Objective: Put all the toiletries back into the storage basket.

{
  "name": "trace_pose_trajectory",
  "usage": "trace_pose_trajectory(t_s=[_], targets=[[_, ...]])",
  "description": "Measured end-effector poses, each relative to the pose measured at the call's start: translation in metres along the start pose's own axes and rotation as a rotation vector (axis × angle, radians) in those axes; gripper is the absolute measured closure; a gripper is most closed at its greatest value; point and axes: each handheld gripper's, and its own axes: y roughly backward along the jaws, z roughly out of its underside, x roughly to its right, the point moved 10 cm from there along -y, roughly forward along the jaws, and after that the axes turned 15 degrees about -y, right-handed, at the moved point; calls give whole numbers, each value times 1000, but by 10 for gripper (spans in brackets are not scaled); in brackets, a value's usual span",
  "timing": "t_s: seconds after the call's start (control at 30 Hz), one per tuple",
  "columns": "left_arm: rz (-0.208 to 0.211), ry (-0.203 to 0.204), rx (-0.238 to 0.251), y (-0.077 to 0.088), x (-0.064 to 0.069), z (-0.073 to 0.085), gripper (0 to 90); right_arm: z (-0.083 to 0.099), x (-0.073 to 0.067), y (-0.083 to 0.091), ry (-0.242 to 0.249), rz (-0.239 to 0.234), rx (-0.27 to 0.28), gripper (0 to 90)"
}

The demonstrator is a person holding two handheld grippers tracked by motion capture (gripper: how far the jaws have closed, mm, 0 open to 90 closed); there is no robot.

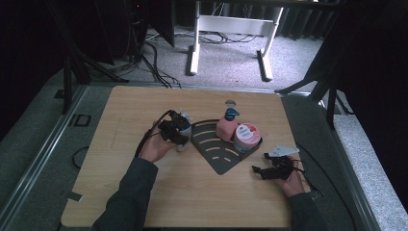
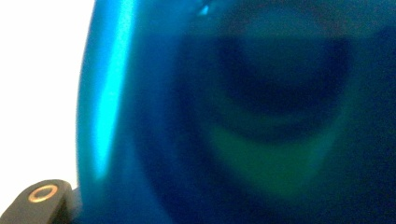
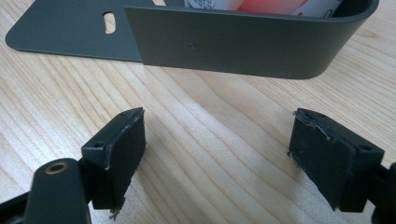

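My left gripper is shut on a pale container with a blue face, which is upright just left of a dark fan-shaped rack. Up close, the blue container is a blur beside one of the fingers. A pink pump bottle and a round pink-and-white jar stand in the rack. My right gripper lies open on the wood by the rack's right corner. Between its pads there is bare table, and the right gripper faces the rack's wall, with the jar behind it.
The wooden table has free surface in front of and to the left of the rack. Cables trail from both grippers. Beyond the table's far edge are a white desk frame and floor cables.
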Motion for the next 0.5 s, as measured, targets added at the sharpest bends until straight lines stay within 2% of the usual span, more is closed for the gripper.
trace_pose_trajectory(t_s=[0.23, 0.5], targets=[[-9, 15, 21, 6, -3, -2, 548, 0, 0, 0, 0, 0, 0, 182], [-18, 12, 30, 12, -5, -6, 548, 0, 0, 0, 0, 0, 0, 182]])
